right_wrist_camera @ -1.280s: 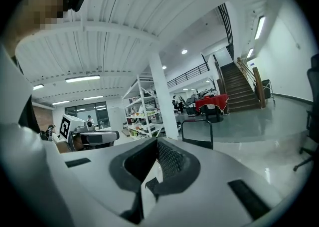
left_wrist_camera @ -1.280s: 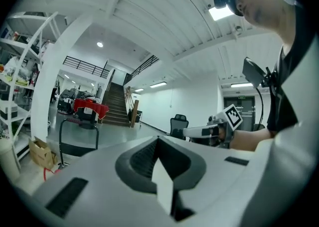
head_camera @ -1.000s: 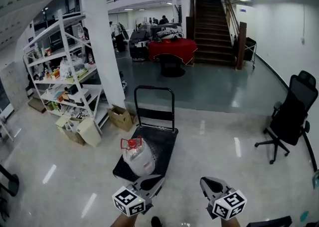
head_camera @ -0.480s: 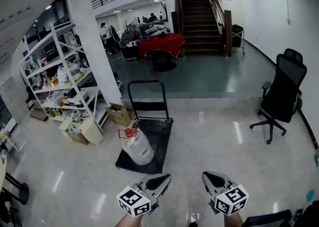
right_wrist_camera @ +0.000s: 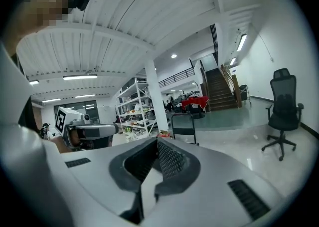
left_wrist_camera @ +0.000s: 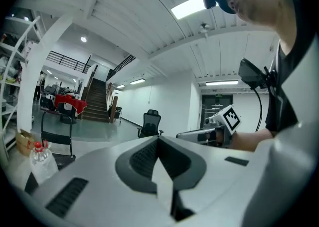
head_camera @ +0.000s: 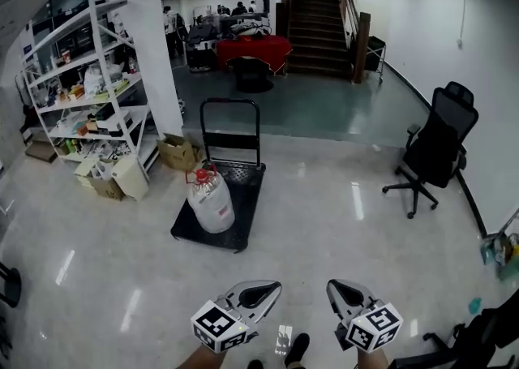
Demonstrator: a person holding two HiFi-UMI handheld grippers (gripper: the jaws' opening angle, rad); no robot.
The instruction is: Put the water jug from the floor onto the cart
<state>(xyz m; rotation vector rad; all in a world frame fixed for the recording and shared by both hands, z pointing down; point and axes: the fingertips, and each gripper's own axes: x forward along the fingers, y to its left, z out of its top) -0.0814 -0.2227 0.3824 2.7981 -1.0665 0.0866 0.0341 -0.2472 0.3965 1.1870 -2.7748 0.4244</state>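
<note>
Clear plastic with a red cap and carrying loop, the water jug [head_camera: 211, 202] stands upright on the black cart [head_camera: 246, 197], already off the floor. It sits by the left edge of the cart's deck, about midway between the near edge and the end where the tall black push handle [head_camera: 231, 120] rises. The cart rests on a glossy pale floor [head_camera: 324, 238], with a cardboard box [head_camera: 177, 151] just beyond its far left corner and a white shelf rack [head_camera: 81, 75] full of small goods further left, beside a white pillar [head_camera: 158, 43]. A black office chair [head_camera: 434, 144] stands well apart to the right, and a table under a red cloth [head_camera: 247, 47] and a dark staircase [head_camera: 312, 10] lie in the background. Both grippers are at the bottom edge of the head view, well apart from the cart and the jug. The left gripper [head_camera: 266, 290] has its jaws pressed together with nothing between them, as its own view shows [left_wrist_camera: 158, 143], and the jug appears small at that view's lower left [left_wrist_camera: 42, 158]. The right gripper [head_camera: 339, 293] is likewise closed and empty [right_wrist_camera: 155, 146], its ribbed pads meeting. Each gripper carries its marker cube close to the person's hand, and a dark shoe [head_camera: 296, 349] shows on the floor between them.
</note>
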